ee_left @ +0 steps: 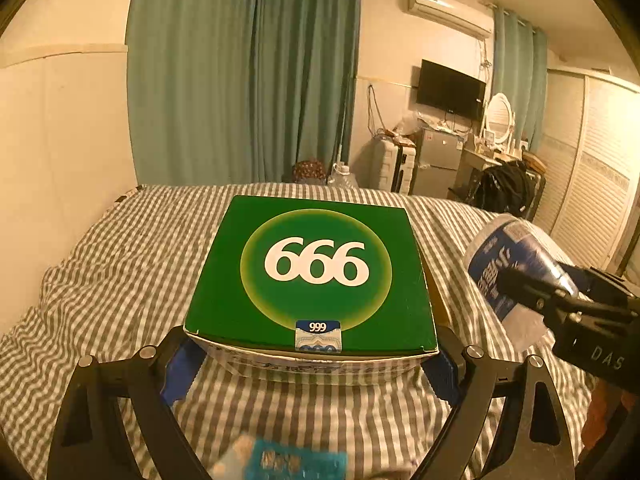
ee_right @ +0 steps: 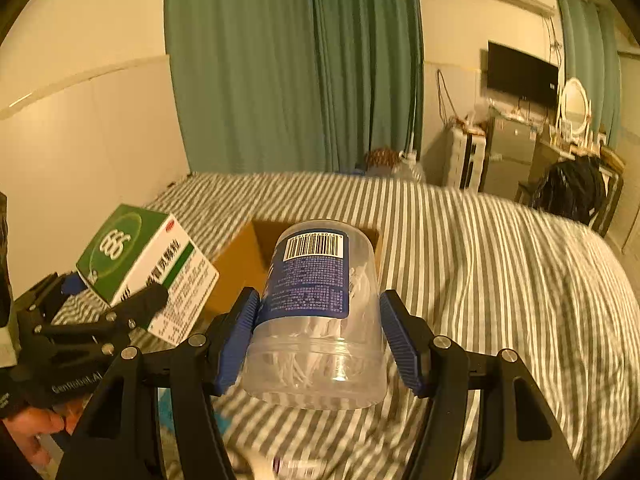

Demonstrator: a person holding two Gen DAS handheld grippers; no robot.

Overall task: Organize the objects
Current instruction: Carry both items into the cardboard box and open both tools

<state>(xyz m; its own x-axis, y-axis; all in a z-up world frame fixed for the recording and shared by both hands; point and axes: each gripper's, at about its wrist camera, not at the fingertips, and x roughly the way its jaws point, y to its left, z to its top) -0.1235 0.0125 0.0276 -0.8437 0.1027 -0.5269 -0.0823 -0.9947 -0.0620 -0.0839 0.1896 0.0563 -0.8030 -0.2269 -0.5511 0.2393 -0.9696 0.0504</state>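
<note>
A green medicine box [ee_left: 316, 268] with white sides is held above the striped bed, and my left gripper [ee_left: 312, 364] is shut on its near end with blue pads on both sides. In the right wrist view that box [ee_right: 148, 264] tilts at the left, still in the left gripper [ee_right: 114, 290]. My right gripper [ee_right: 318, 340] is shut on a clear jar of cotton swabs [ee_right: 320, 312] with a blue label, lying bottom-forward between the pads. The left wrist view has the jar [ee_left: 508, 264] at the right, in the right gripper [ee_left: 532, 296].
An open brown cardboard box [ee_right: 236, 264] sits on the grey-and-white striped bed [ee_right: 480, 280] just beyond the jar. A blurred teal packet [ee_left: 296, 460] lies below the left gripper. A hand [ee_right: 32, 428] holds the left gripper. Curtains, a fridge and a chair stand past the bed.
</note>
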